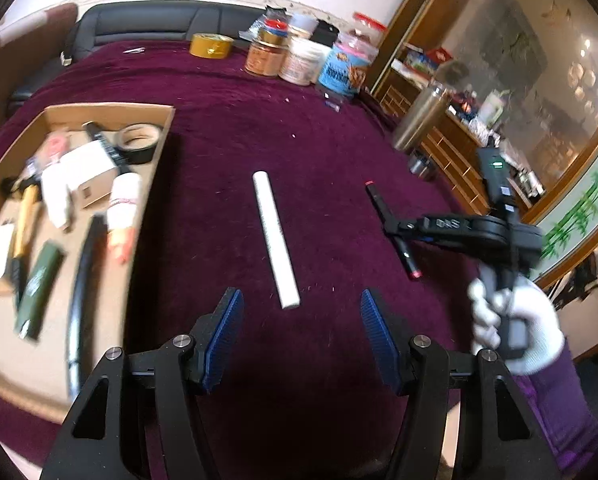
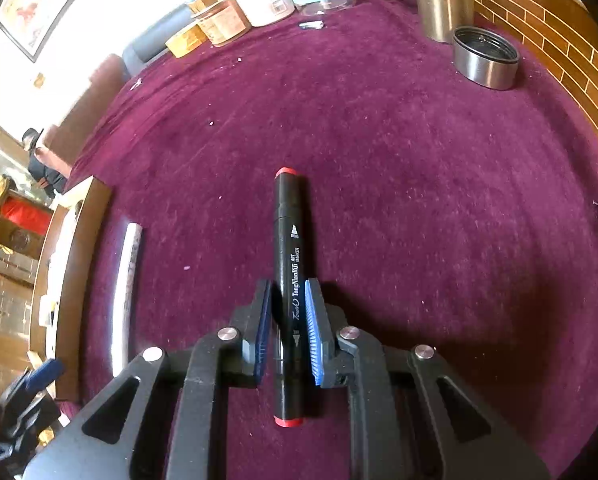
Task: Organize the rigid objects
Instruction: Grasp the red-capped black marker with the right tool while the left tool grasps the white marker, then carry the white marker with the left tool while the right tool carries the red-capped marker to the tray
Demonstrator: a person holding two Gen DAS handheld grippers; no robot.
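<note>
Right gripper (image 2: 287, 300): closed on the black marker (image 2: 289, 264), both blue pads pressed to its barrel around mid-length, so neither red-capped end should tip it; the marker runs forward along the fingers.
Marker's place: low over the purple cloth (image 2: 419, 200), to the right of the tube; I cannot tell whether it has left the cloth.
Left gripper (image 1: 302, 316): open and empty, jaws set wide just short of the white tube's (image 1: 275, 238) near end, as if lined up to take it next.
Tube: lies loose on the cloth between box and marker, nothing touching it.
Box (image 1: 167, 128): cardboard, at the left, holding tape, a green case and other items; probably where the marker goes.
Jars (image 1: 299, 60): bunched at the far edge, well clear.
</note>
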